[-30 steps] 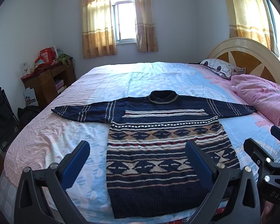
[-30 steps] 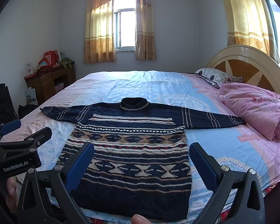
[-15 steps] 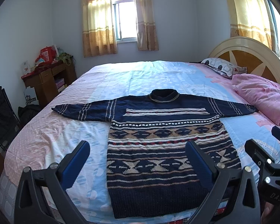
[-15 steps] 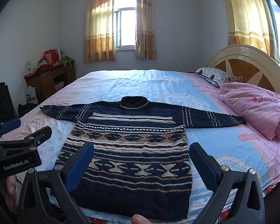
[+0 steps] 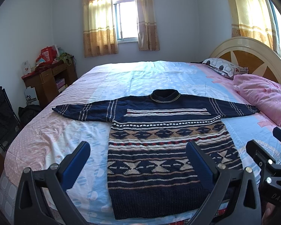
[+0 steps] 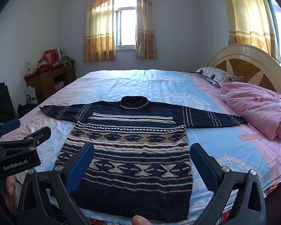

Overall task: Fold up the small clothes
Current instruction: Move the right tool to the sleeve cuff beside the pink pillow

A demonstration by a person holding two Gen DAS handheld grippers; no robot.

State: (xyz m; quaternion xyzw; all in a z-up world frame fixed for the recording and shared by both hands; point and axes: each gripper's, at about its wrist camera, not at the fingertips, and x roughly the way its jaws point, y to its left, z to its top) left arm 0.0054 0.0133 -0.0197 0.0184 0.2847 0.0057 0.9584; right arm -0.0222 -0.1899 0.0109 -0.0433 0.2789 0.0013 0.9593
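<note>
item: sweater (image 5: 159, 150) flat on bed (image 5: 159, 75); both jaws spread, empty; we'd pinch the sleeve cuff at frame left first

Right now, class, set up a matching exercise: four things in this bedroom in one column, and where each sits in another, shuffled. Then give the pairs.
Things:
1. sweater
2. pink quilt
3. patterned pillow
4. wooden desk

Places:
A. against the left wall, beside the bed
B. at the headboard, beyond the quilt
C. spread flat on the near part of the bed, sleeves out
D. bunched on the bed's right side, by the right sleeve's end

Pairs: 1-C, 2-D, 3-B, 4-A
</note>
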